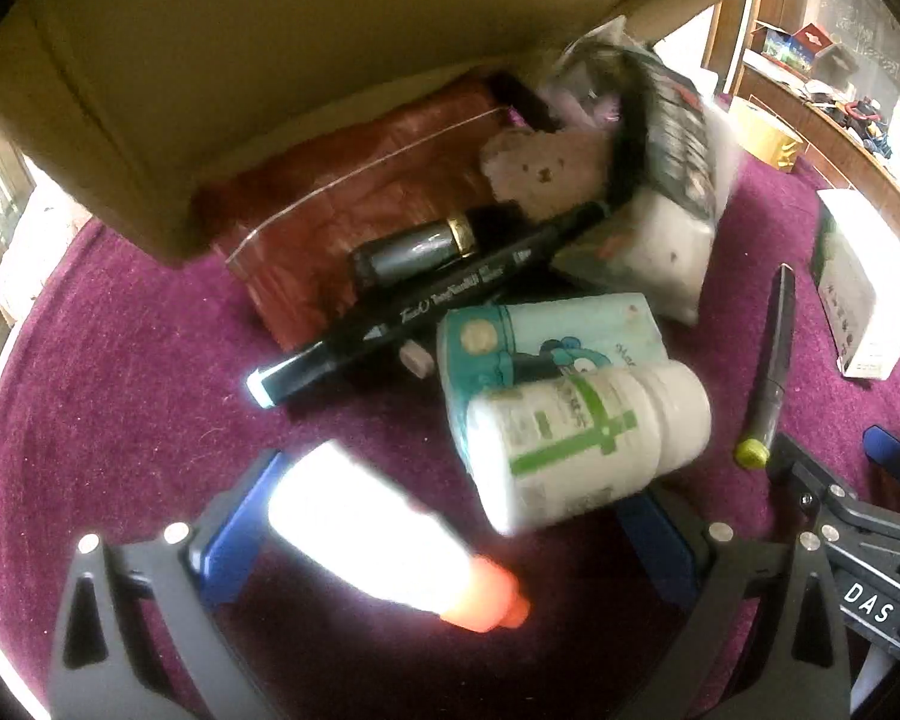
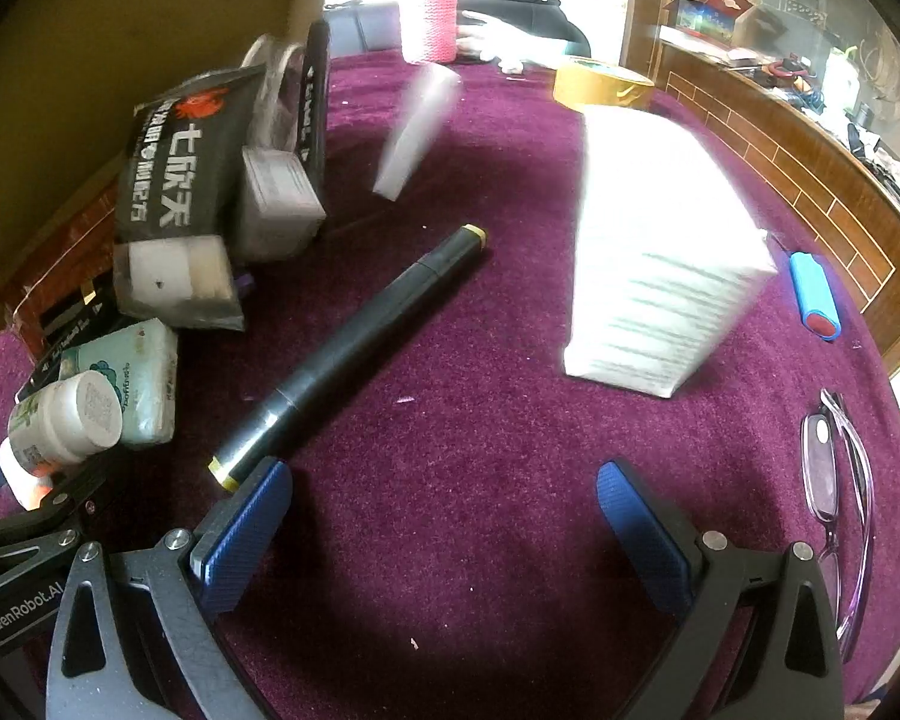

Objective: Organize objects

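Likely next pick: glue bottle (image 1: 384,540), lying on the purple cloth (image 1: 120,372) right between the left gripper's (image 1: 444,534) pads. Long axis runs diagonally across the jaw gap, orange cap (image 1: 486,597) toward the camera, white base nearly at the left pad. Overexposed, so contact there can't be confirmed. Jaws at full width, holding nothing. As I read it, closing now would catch the bottle skewed; a wrist roll to square the pads across the body looks safer.

Crowding it: pill bottle (image 1: 588,444) on its side just beyond the right pad, leaning on the tissue pack (image 1: 546,342). Likely to get nudged on a close. Behind those, black marker (image 1: 426,306) lying diagonal, dark tube (image 1: 414,249), red packet (image 1: 354,192), plush bear (image 1: 546,171) and black snack bag (image 1: 672,138), all spilling from the tipped cardboard box (image 1: 210,60).

Right gripper (image 2: 444,531) also wide open and empty, over bare cloth. Nearest thing to it: second marker (image 2: 354,348), diagonal, its yellow end just beside the left pad, body running up and away to the right. Not between the pads yet. White box (image 2: 660,252) stands ahead-right, well apart. Glasses (image 2: 840,480) near the right pad's outer side, blue lighter (image 2: 813,294) and tape roll (image 2: 600,87) further out.

Left is nearer the pile, right nearer the loose marker. The two grippers sit close together; risk of collision if both close in on the pile.
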A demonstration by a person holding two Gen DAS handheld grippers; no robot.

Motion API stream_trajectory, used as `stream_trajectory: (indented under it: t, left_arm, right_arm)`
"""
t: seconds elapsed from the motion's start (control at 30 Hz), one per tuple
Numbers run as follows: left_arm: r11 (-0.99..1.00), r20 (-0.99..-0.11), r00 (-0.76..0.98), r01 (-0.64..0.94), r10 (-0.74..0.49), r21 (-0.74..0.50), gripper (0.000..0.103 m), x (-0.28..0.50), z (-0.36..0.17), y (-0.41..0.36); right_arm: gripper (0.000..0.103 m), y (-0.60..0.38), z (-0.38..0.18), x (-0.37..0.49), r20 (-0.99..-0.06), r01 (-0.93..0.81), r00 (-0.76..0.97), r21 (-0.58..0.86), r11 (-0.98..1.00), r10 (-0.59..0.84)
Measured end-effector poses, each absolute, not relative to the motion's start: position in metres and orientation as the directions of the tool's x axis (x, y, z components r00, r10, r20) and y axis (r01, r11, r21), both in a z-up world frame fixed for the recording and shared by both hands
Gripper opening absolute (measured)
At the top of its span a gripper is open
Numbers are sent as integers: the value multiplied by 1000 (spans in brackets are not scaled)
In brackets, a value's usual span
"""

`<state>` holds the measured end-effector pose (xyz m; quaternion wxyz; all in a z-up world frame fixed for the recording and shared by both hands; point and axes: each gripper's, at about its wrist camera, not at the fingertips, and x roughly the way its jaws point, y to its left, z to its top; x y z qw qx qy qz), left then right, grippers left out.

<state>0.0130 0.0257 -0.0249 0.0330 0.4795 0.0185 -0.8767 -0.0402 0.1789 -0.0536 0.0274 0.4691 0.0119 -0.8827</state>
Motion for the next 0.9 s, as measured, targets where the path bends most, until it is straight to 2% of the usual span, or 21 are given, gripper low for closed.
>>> stream_trajectory:
  t: [0.9]
  left_arm:
    - [-997, -843, -537, 80, -44, 1, 103, 14, -26, 23]
  right_arm:
    - [103, 178, -54, -39, -829, 59, -558, 5, -998, -37]
